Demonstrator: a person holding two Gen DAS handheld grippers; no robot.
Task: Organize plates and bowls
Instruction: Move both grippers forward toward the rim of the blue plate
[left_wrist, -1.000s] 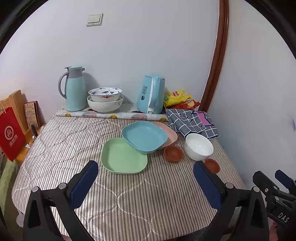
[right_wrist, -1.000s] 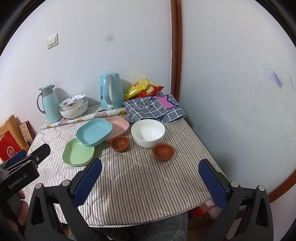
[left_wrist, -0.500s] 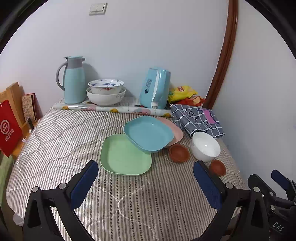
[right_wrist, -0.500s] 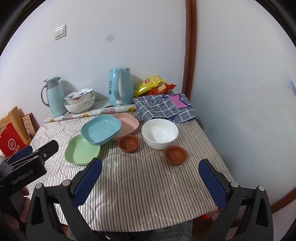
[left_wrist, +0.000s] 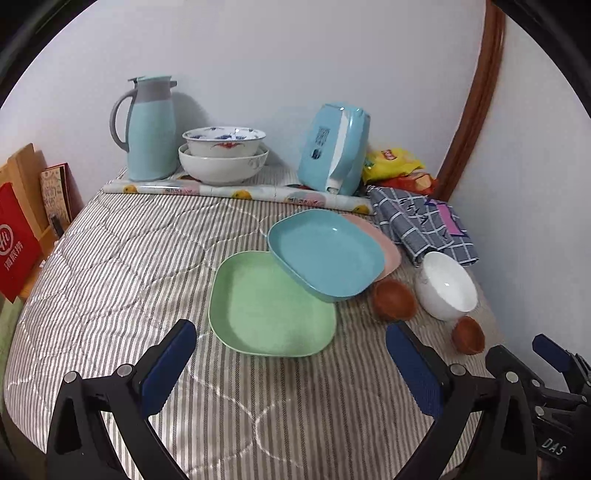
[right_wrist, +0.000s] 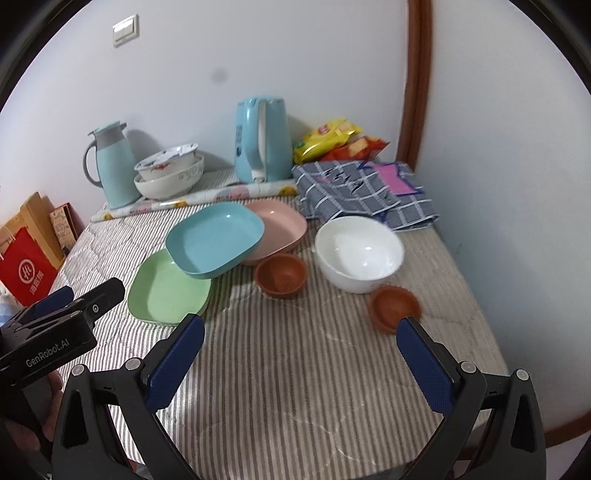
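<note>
A green plate (left_wrist: 271, 306) lies mid-table; a blue plate (left_wrist: 325, 253) rests tilted across it and a pink plate (left_wrist: 388, 251). To their right stand a white bowl (left_wrist: 448, 286) and two small brown bowls (left_wrist: 393, 299) (left_wrist: 468, 335). In the right wrist view: green plate (right_wrist: 168, 291), blue plate (right_wrist: 214, 240), pink plate (right_wrist: 279, 225), white bowl (right_wrist: 360, 253), brown bowls (right_wrist: 281, 275) (right_wrist: 393, 306). My left gripper (left_wrist: 291, 358) is open and empty just before the green plate. My right gripper (right_wrist: 301, 354) is open and empty near the table's front; its right finger is beside the nearer brown bowl.
Against the back wall stand a thermos jug (left_wrist: 149, 127), two stacked china bowls (left_wrist: 223, 157), a blue kettle (left_wrist: 334, 147), snack bags (left_wrist: 395, 164), a rolled sheet (left_wrist: 236, 192) and a checked cloth (left_wrist: 424, 225). A red bag (left_wrist: 16, 243) stands left of the table.
Both grippers have moved forward and lower toward the dishes, which now look larger and nearer. No dish has moved and both grippers stay open.
</note>
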